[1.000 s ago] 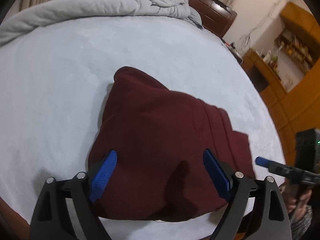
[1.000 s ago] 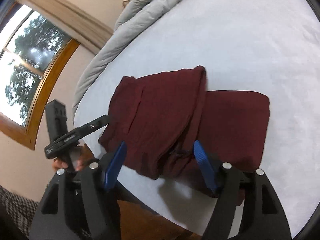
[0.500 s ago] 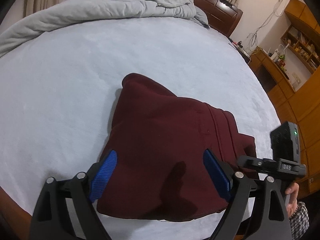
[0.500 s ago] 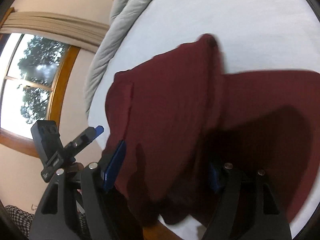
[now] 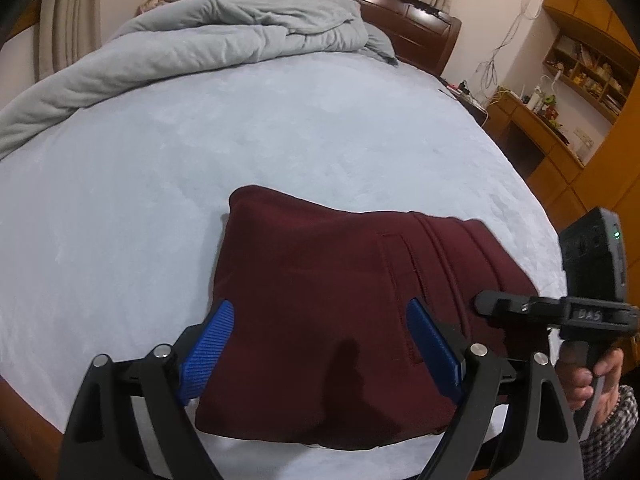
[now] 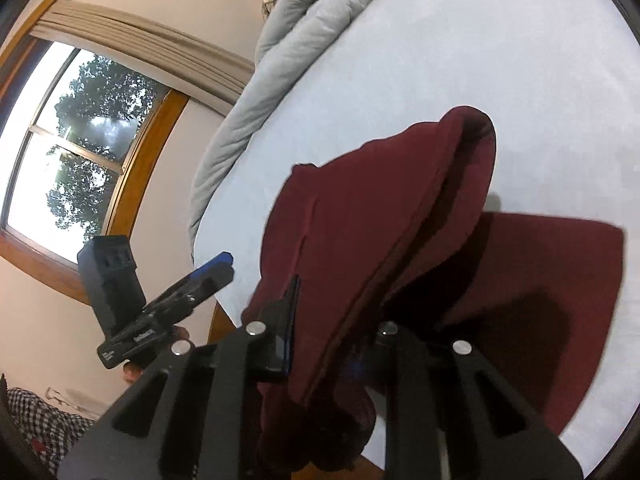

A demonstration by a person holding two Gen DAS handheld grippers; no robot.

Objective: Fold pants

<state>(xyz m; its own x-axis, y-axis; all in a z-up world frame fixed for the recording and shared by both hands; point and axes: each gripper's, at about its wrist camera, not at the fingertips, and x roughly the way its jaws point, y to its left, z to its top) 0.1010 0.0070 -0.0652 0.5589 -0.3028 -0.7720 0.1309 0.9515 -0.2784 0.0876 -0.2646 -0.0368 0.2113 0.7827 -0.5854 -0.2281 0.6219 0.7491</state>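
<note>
mostly pale bed sheet (image 5: 200,160), rumpled grey duvet (image 5: 224,36) behind; left claw (image 5: 320,344) apart, right claw (image 6: 328,332) clamped on maroon pants (image 6: 360,220).

In the right wrist view, the right gripper (image 6: 320,344) has just been closing on a fold of the maroon pants (image 6: 360,240); its right-hand pad is hidden under the cloth, and only a thin blue edge of the other pad can be seen. The pants' near edge is covered by the gripper frame at the bottom of the frame. At lower left, the hand behind the left gripper (image 6: 216,268) is mostly concealed. In the left wrist view, the pants' (image 5: 320,300) lower corners are hidden behind the blue pads (image 5: 206,354). The items on the shelves (image 5: 584,68) at upper right are too small to be identified.
</note>
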